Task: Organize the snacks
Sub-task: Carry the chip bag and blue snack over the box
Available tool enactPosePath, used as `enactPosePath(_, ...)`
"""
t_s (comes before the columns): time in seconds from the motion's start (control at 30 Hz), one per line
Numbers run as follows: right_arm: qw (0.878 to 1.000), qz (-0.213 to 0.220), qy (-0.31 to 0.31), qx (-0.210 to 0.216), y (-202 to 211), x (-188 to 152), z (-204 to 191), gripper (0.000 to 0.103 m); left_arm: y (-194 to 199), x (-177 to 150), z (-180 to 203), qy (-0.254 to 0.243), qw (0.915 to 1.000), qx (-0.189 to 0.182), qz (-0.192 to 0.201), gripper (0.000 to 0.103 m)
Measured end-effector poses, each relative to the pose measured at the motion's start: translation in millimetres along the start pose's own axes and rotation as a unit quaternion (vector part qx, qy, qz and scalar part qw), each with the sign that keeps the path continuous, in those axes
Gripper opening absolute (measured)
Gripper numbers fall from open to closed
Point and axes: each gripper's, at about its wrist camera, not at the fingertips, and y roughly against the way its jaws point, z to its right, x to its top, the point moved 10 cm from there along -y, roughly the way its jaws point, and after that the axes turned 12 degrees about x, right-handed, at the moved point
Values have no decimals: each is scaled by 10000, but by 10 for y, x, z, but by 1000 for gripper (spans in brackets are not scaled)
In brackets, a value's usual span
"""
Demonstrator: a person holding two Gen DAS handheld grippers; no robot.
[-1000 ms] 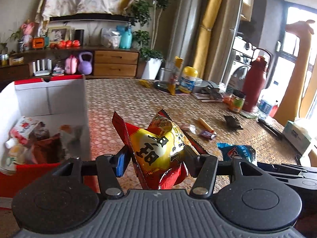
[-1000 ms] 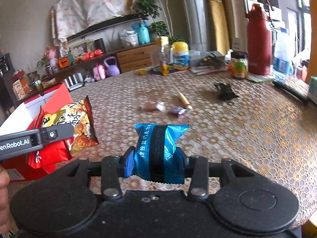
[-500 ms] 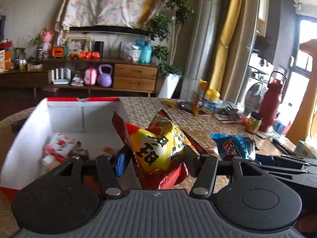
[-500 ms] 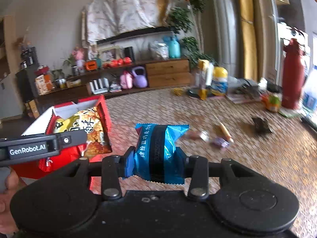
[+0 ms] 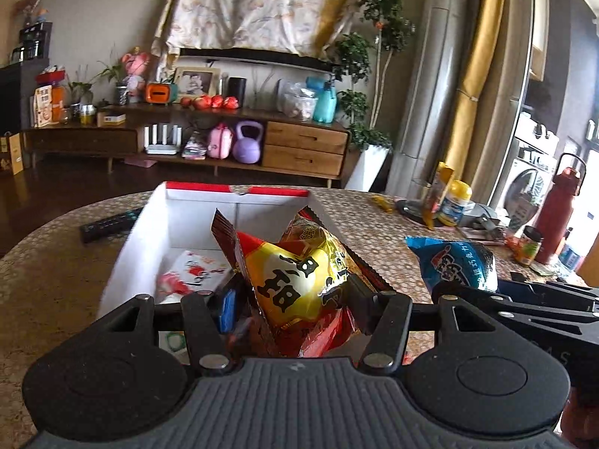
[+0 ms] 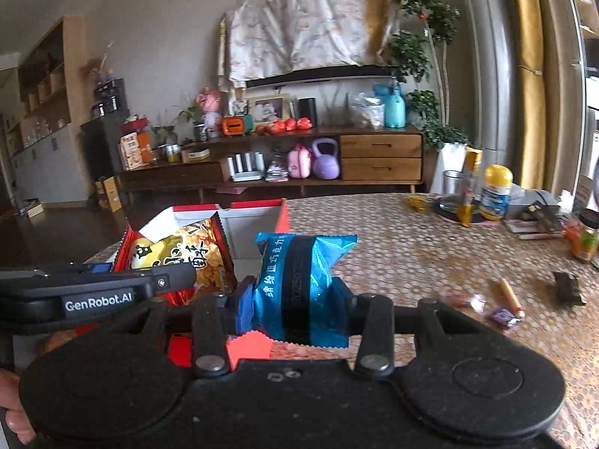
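Observation:
My left gripper (image 5: 292,297) is shut on a yellow and red snack bag (image 5: 299,280), held above the open red and white box (image 5: 239,200). A white and red packet (image 5: 191,275) lies inside the box. My right gripper (image 6: 295,299) is shut on a blue snack packet (image 6: 299,284), just right of the box (image 6: 258,220) near its right wall. In the left wrist view the blue packet (image 5: 458,263) shows at right. In the right wrist view the yellow bag (image 6: 187,250) and the left gripper (image 6: 168,280) sit at left over the box.
Loose small snacks (image 6: 501,299) and a dark wrapper (image 6: 567,288) lie on the patterned table (image 6: 411,247) to the right. A yellow-capped bottle (image 6: 496,192), a jar (image 6: 586,239) and a red flask (image 5: 558,213) stand farther back. A remote (image 5: 108,222) lies left of the box.
Both grippers carried their packets leftward and a little up, toward the box. The yellow bag went from beside the box to over its opening; the blue packet followed to its right wall.

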Motion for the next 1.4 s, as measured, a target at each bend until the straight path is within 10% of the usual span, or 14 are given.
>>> enactPosePath(1.4,9878,-1481,327,354,-1641,216,-467,46,-723,-96,-607,-196,9952,534,-799,59)
